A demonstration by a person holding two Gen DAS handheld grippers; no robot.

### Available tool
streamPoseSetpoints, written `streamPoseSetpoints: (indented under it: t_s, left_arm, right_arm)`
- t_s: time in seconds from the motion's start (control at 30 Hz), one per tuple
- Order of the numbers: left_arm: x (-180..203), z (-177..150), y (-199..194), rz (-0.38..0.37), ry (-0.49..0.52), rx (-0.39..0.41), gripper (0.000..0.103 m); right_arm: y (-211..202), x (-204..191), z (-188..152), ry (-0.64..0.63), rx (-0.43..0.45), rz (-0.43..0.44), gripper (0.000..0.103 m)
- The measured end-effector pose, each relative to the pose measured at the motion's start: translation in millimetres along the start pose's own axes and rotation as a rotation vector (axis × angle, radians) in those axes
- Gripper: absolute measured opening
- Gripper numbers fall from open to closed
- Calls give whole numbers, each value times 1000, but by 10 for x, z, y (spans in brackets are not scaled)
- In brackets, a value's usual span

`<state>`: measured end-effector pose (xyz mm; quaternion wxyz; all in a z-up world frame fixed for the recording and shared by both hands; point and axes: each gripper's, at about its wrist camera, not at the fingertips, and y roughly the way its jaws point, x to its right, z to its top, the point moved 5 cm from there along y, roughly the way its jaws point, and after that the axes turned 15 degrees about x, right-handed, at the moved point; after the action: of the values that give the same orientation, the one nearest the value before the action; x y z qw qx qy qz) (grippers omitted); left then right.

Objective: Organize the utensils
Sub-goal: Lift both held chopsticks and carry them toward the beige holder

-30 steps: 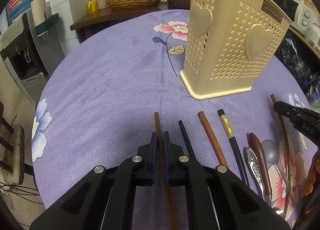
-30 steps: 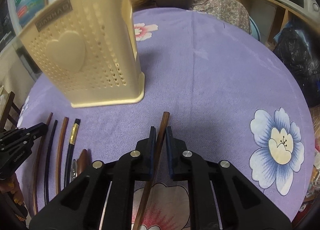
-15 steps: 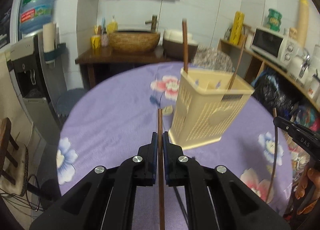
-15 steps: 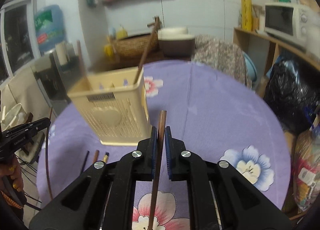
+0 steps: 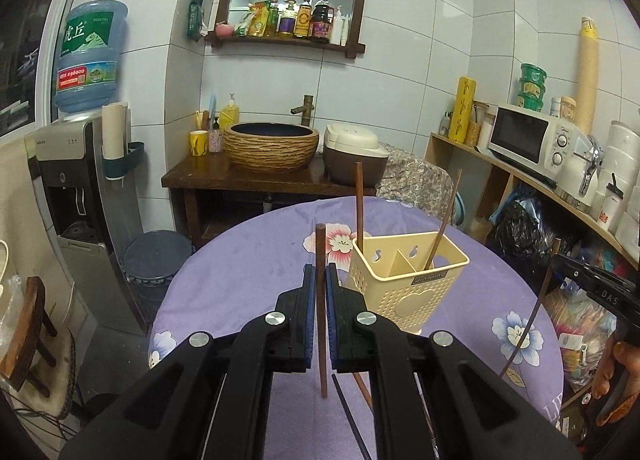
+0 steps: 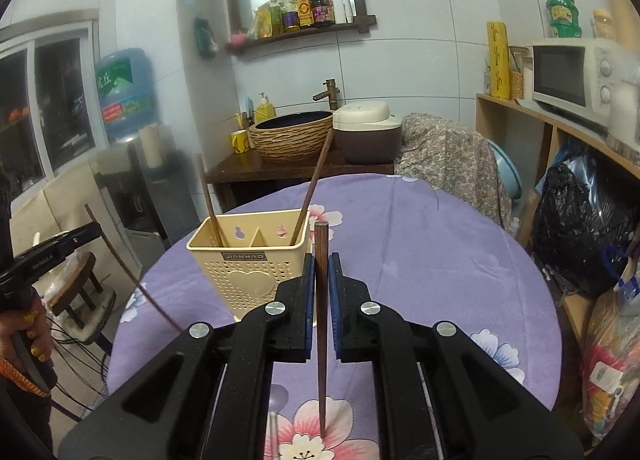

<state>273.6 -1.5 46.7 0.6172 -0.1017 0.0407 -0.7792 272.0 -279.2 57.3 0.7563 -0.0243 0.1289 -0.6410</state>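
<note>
A cream perforated utensil holder (image 5: 404, 280) (image 6: 250, 264) stands on the purple flowered tablecloth (image 5: 248, 260), with two brown chopsticks (image 5: 359, 204) upright in it. My left gripper (image 5: 320, 280) is shut on a brown chopstick (image 5: 321, 300), held upright above the table, near the holder's left side. My right gripper (image 6: 321, 272) is shut on another brown chopstick (image 6: 321, 320), held upright to the right of the holder. More utensils (image 5: 352, 420) lie on the cloth below my left gripper.
A dark side table with a woven basin (image 5: 272, 148) and a rice cooker (image 5: 354, 152) stands behind the round table. A water dispenser (image 5: 76, 188) is at left, shelves with a microwave (image 5: 528, 136) at right. A spoon (image 6: 276, 412) lies under my right gripper.
Both grippers have lifted their chopsticks off the cloth and risen well above the table, so the holder now sits lower and farther away in both views.
</note>
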Motion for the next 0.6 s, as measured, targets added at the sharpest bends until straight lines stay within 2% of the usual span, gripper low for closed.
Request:
streamPoseSetpoints:
  t_s: [0.2, 0.6]
  left_arm:
    - [-42, 74, -69, -6, -11, 14, 6]
    - [-42, 268, -100, -24, -5, 29, 6]
  right_arm:
    - [-14, -61, 48, 19, 4, 37, 8]
    - [-49, -124, 277, -14, 28, 59, 8]
